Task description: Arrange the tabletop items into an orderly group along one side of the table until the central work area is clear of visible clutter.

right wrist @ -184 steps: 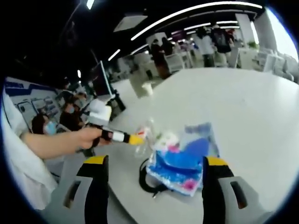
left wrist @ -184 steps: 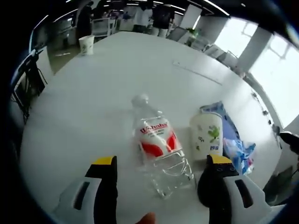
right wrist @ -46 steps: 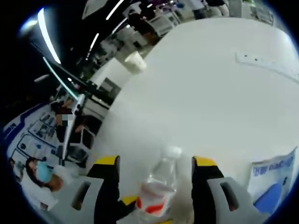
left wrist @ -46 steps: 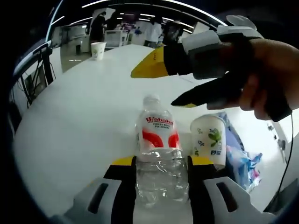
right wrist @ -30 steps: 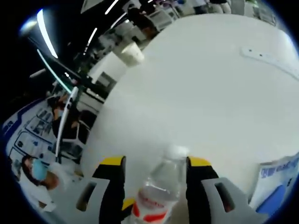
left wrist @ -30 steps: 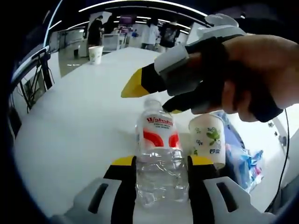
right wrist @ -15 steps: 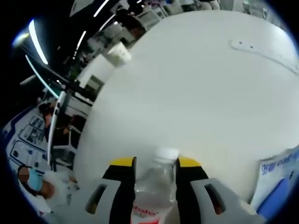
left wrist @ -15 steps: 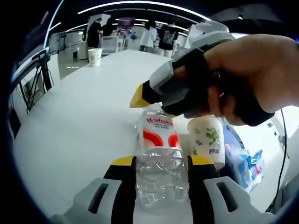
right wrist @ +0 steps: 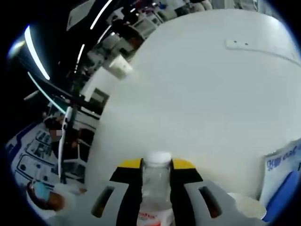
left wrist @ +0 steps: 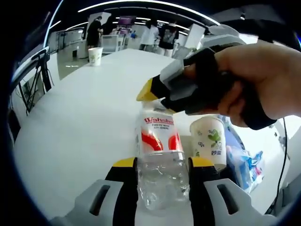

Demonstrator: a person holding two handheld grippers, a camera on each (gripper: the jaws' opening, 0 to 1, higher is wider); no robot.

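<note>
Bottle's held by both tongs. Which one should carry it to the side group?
Left, probably. The left tongs clamp the bottle at its body; the right tongs pinch only the neck below the cap, a weaker hold.

Clear red-labelled bottle (left wrist: 159, 155) stands upright beside white printed cup (left wrist: 208, 141).

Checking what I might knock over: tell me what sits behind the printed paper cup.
Behind the white paper cup with green print lies a crumpled blue and white plastic bag, showing past the cup's right side. The part directly behind the cup is covered, so anything there cannot be seen.
</note>
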